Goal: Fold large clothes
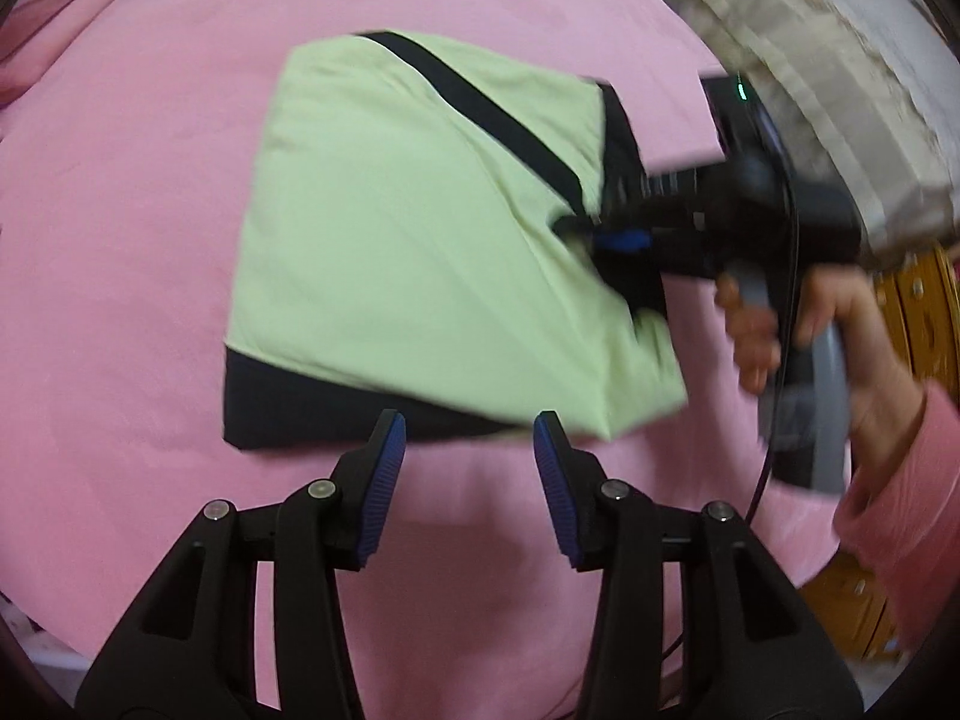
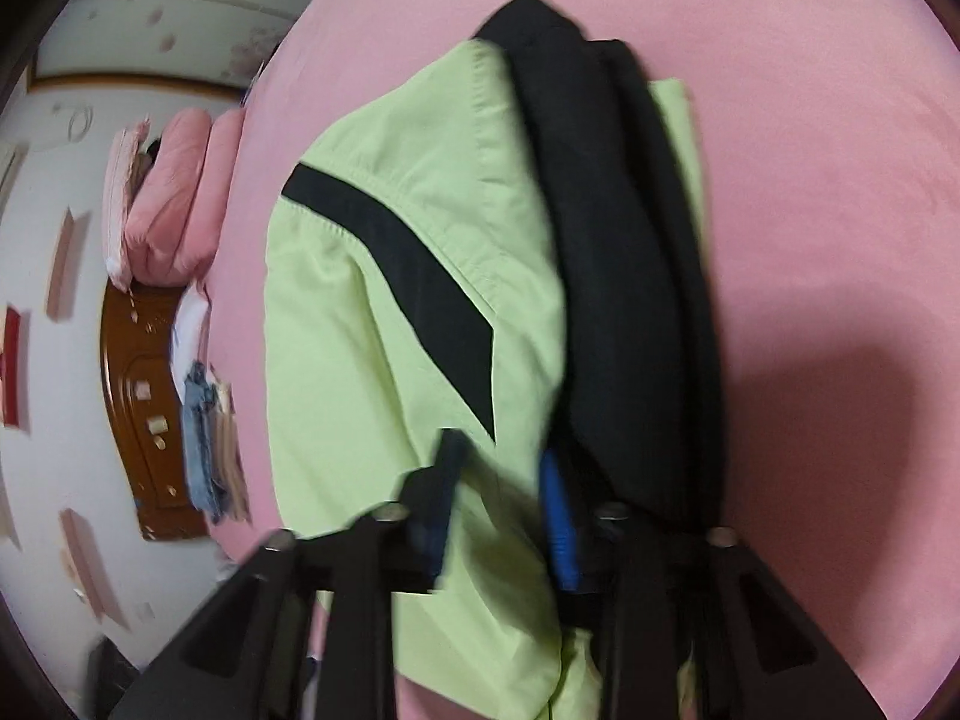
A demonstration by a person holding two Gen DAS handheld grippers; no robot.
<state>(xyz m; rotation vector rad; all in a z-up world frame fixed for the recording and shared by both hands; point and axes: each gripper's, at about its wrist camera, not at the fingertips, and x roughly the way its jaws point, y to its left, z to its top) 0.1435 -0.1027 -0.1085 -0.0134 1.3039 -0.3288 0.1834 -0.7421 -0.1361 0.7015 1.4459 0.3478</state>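
A light green garment (image 1: 408,240) with black stripes and a black hem lies partly folded on the pink bed sheet (image 1: 120,300). My left gripper (image 1: 468,438) is open and empty, just in front of the garment's near black edge. My right gripper (image 1: 606,237) comes in from the right and holds the garment's right side, lifting a green flap. In the right wrist view the garment (image 2: 372,360) fills the middle and passes between the fingers of my right gripper (image 2: 501,492), with thick cloth between the blue pads (image 2: 555,516).
Pink folded bedding (image 2: 174,198) and a stack of folded clothes (image 2: 207,438) sit at the bed's far side by a wooden headboard (image 2: 138,408). A person's hand in a pink sleeve (image 1: 900,468) holds the right gripper. A grey patterned quilt (image 1: 840,90) lies at the upper right.
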